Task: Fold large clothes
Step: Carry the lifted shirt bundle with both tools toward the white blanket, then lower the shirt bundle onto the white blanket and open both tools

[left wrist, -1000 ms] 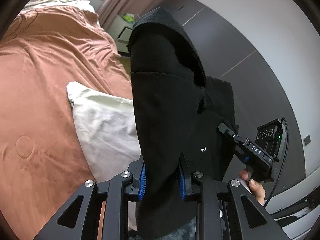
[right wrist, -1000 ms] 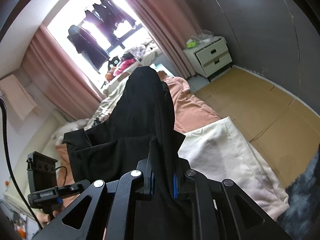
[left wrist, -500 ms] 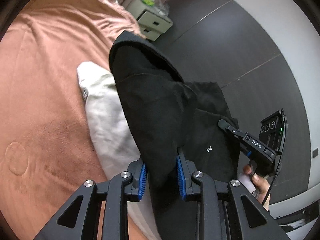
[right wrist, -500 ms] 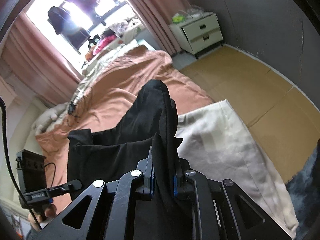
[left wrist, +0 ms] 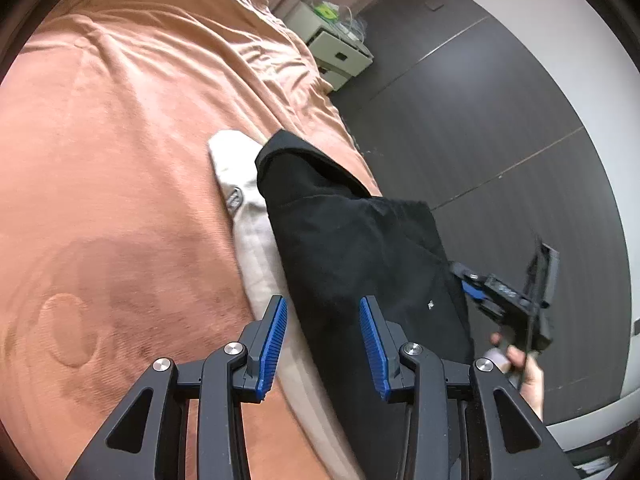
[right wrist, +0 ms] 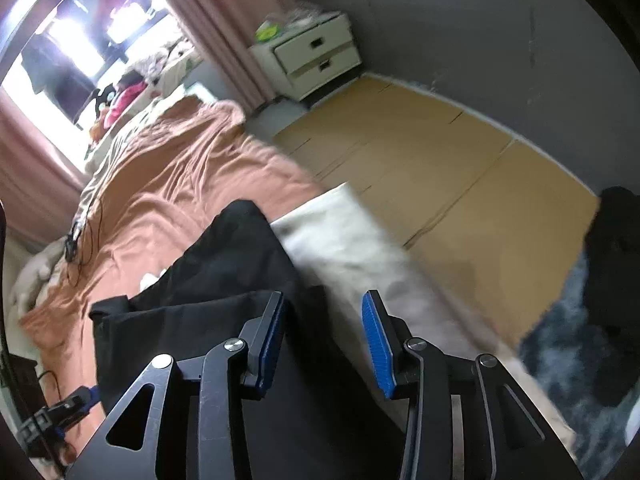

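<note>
A black garment [left wrist: 352,240] lies on the edge of the bed over a cream cloth [left wrist: 248,216]; it also shows in the right wrist view [right wrist: 208,280]. My left gripper [left wrist: 323,336] is open, its blue pads apart just above the garment's near end. My right gripper [right wrist: 323,340] is open too, its pads apart over the garment's near edge, holding nothing. The right gripper and the hand on it also show in the left wrist view [left wrist: 508,304] beyond the garment's right side.
The bed has an orange-brown cover [left wrist: 120,140]. A white nightstand [right wrist: 316,56] stands by the pink curtain [right wrist: 224,32]. Cardboard sheets [right wrist: 460,160] cover the floor beside the bed. A dark rug [right wrist: 568,344] and a dark item [right wrist: 616,264] lie at right.
Both grippers lowered the black garment onto the bed edge, then opened and let go. The garment was held up and now lies flat over the cream cloth.
</note>
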The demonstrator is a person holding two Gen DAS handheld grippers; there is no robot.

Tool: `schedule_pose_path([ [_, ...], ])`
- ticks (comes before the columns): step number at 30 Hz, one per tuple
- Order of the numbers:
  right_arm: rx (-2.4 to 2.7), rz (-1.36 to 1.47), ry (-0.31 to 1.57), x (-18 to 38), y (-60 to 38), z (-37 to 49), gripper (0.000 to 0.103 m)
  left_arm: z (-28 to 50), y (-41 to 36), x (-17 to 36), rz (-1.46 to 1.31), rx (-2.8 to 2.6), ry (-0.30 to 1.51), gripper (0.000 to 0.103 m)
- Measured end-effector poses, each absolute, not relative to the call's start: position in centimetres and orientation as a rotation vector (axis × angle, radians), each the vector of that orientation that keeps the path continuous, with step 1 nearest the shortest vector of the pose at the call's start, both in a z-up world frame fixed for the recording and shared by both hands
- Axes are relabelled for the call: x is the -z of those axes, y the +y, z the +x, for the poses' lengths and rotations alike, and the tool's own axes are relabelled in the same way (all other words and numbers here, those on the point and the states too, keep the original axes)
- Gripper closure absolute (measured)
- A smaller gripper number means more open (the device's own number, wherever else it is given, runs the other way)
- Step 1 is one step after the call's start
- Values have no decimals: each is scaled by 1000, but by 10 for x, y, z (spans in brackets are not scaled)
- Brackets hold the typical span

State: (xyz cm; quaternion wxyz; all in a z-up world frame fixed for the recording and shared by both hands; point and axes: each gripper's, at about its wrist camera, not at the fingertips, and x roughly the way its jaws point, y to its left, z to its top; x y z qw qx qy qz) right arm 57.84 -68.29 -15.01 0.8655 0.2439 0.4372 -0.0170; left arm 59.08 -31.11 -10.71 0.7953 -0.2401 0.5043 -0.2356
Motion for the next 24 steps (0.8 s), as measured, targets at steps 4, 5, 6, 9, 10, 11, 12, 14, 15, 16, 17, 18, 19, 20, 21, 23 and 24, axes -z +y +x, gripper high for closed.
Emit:
schedule_pose_path([
  [4, 65, 508, 866, 130, -696, 532, 37, 575, -305, 108, -506, 503, 1085, 64],
  [5, 73, 502, 853, 126, -698, 516, 35, 573, -308, 107, -509, 507, 1091, 64],
  [6, 74, 501, 848, 124, -699, 509, 35, 570, -307, 108, -510, 510, 1095, 64],
  [9, 80, 534, 838, 125, -705, 474, 35, 562, -312, 112, -506, 523, 1101, 64],
  [10, 86, 555, 840, 128, -708, 462, 35, 559, -315, 113, -504, 528, 1105, 64],
  [11, 89, 578, 844, 131, -712, 451, 35, 560, -318, 113, -504, 531, 1107, 64],
  [12, 90, 594, 845, 135, -713, 447, 35, 559, -319, 114, -503, 532, 1108, 64],
  [14, 86, 644, 846, 143, -718, 428, 35, 556, -324, 115, -496, 537, 1113, 64],
  [15, 87, 658, 854, 147, -718, 423, 35, 555, -326, 116, -491, 540, 1116, 64],
  [16, 86, 666, 862, 151, -717, 423, 35, 554, -329, 117, -485, 543, 1121, 64],
  [17, 82, 677, 869, 155, -717, 419, 35, 558, -332, 120, -484, 545, 1124, 64],
  [18, 74, 692, 875, 160, -715, 416, 35, 561, -334, 122, -482, 547, 1127, 64],
  [19, 65, 710, 876, 164, -713, 412, 34, 560, -336, 123, -480, 548, 1129, 64],
  [20, 66, 713, 874, 167, -711, 409, 31, 561, -337, 124, -477, 549, 1130, 64],
  [21, 70, 715, 872, 170, -709, 407, 29, 563, -339, 126, -474, 551, 1130, 64],
  [23, 74, 729, 873, 175, -706, 405, 29, 566, -342, 128, -471, 556, 1130, 64],
  [24, 75, 738, 875, 177, -706, 404, 29, 567, -343, 129, -471, 560, 1129, 64],
])
